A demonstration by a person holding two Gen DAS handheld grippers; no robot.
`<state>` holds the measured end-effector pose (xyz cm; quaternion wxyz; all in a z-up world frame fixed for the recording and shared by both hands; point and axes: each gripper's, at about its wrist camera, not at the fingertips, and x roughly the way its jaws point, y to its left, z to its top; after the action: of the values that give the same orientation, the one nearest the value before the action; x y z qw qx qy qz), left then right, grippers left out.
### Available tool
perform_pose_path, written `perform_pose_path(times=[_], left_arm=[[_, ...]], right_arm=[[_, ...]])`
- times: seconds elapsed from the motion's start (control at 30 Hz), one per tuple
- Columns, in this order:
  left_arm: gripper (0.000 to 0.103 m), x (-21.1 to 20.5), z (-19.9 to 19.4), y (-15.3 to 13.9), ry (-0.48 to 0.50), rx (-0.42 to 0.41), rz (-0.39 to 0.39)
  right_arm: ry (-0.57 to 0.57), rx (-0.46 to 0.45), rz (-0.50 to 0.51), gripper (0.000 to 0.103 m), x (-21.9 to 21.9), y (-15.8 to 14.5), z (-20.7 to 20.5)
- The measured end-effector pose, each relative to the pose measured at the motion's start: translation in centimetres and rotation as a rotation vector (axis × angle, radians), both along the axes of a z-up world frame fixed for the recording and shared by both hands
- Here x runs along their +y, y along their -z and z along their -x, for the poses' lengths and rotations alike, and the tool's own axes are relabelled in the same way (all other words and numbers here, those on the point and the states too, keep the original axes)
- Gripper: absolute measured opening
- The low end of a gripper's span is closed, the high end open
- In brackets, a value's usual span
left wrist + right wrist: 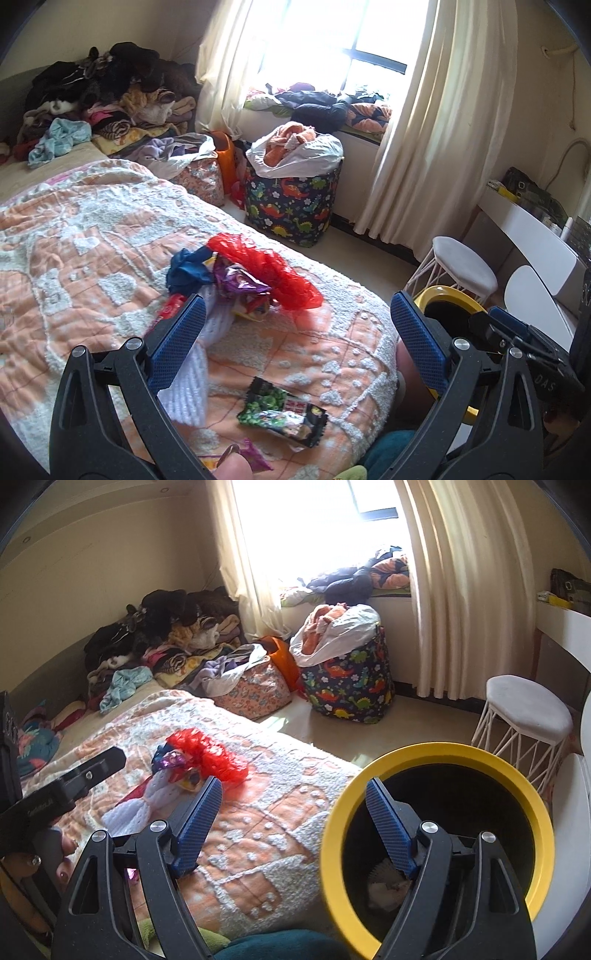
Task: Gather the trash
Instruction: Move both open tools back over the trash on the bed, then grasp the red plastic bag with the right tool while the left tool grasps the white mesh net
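Observation:
My left gripper (pixel 299 299) hangs open over the orange-and-white bedspread (pixel 92 258). A green-and-black snack wrapper (pixel 282 413) lies on the bed between its fingers, untouched. Farther on sits a heap: a red plastic bag (pixel 273 269), a purple wrapper (pixel 240 284), a blue bag (pixel 188 269) and a white knitted piece (pixel 192 387). My right gripper (pixel 293 784) is open and empty at the bed's edge. Its right finger shows in front of the mouth of the yellow-rimmed black bin (pixel 436 749), which has crumpled white paper (pixel 388 886) at the bottom.
A white stool (pixel 524 709) stands behind the bin, beside a white desk (pixel 528 229). A dinosaur-print hamper (pixel 295 206) and a floral bag (pixel 255 690) sit under the window. Clothes (pixel 103 92) are piled at the bed's far end. A thumb (pixel 232 467) and a small purple wrapper (pixel 255 456) show at the bottom.

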<state>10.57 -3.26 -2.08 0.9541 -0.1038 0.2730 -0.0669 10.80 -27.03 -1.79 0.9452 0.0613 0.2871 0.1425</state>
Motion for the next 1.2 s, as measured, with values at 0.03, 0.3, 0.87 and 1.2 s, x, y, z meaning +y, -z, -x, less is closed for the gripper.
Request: perform_pose_path(times=[0.03,0.3,0.87,1.2], left_arm=[[0.092,0.4,0.0,0.1,-0.008,0.001,-0.003],[0.092,3.9,0.3,1.5,-0.085,0.042,0.017],[0.088,8.7,1.8,5.7,-0.124,0.179,0.102],[0.055,8.1,1.6,8.1,-0.088,0.281,0.157]], right_arm=[[-0.011,0.002,0.003,0.079,0.3,0.0,0.1],[-0.083,0.024,0.019,0.08,2.9,0.1,-0.4],[-0.177,0.135,0.076,0.08,9.2,2.4,-6.8],[-0.197,0.173,0.166,0.08,12.3,4.1,-11.0]])
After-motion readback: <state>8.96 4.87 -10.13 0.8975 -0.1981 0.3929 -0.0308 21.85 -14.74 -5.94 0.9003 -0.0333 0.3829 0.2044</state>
